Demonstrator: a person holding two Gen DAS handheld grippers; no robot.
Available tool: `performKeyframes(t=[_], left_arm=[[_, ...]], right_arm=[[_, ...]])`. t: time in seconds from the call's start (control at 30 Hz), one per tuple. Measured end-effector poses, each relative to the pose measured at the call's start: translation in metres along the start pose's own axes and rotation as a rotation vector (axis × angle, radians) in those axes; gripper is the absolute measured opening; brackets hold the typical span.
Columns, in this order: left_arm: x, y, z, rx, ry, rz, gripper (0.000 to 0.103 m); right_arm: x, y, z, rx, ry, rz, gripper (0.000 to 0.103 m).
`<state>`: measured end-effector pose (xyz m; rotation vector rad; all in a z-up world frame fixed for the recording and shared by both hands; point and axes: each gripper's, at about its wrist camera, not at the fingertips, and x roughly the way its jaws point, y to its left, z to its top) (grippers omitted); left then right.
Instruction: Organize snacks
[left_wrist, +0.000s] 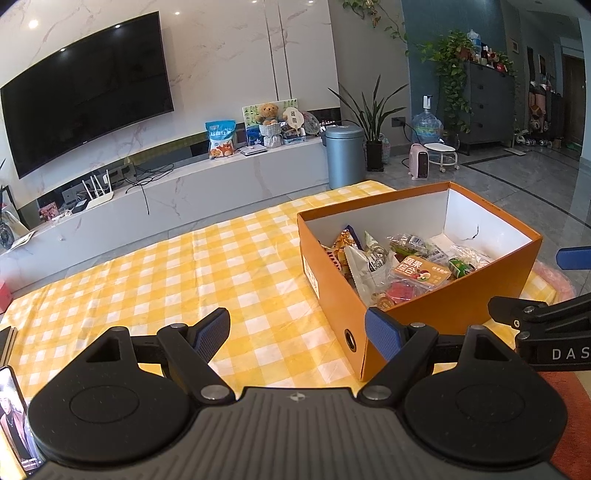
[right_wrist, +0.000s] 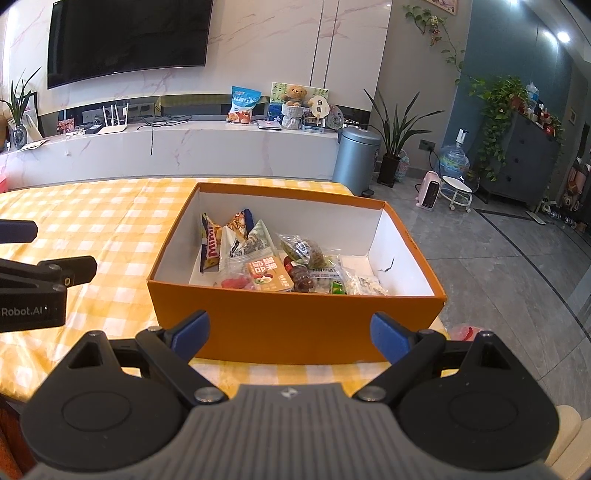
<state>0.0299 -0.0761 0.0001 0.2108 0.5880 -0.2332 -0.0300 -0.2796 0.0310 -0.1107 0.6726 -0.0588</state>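
An orange box (left_wrist: 436, 302) (right_wrist: 295, 325) with white inside walls stands on the yellow checked tablecloth (left_wrist: 166, 273) (right_wrist: 92, 221). Several snack packets (left_wrist: 402, 266) (right_wrist: 273, 262) lie inside it, among them an orange fruit packet (right_wrist: 269, 275) and a "Mimi" packet (right_wrist: 210, 251). My left gripper (left_wrist: 299, 332) is open and empty, just left of the box's near corner. My right gripper (right_wrist: 290, 332) is open and empty, in front of the box's near wall. Each gripper shows at the edge of the other's view, the right one (left_wrist: 546, 288) and the left one (right_wrist: 40, 251).
A phone (left_wrist: 14, 417) lies at the table's left edge. Beyond the table are a white TV console (right_wrist: 177, 147), a TV (left_wrist: 85, 92), a grey bin (left_wrist: 343, 155) (right_wrist: 356, 158), plants, a water bottle (right_wrist: 454, 158) and a small pink heater (right_wrist: 430, 190).
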Motion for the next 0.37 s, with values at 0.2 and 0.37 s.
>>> performKeyframes(t=[0.2,0.37], left_arm=[[-0.0009,-0.0005,-0.0004,-0.005,-0.002,0.001,0.097],[-0.0012,-0.0004,-0.0006,-0.008,0.000,0.001,0.097]], right_arm=[[-0.0001,0.0004,0.0000,-0.001,0.000,0.000,0.092],[-0.0003,0.0006,0.0001,-0.001,0.001,0.000,0.092]])
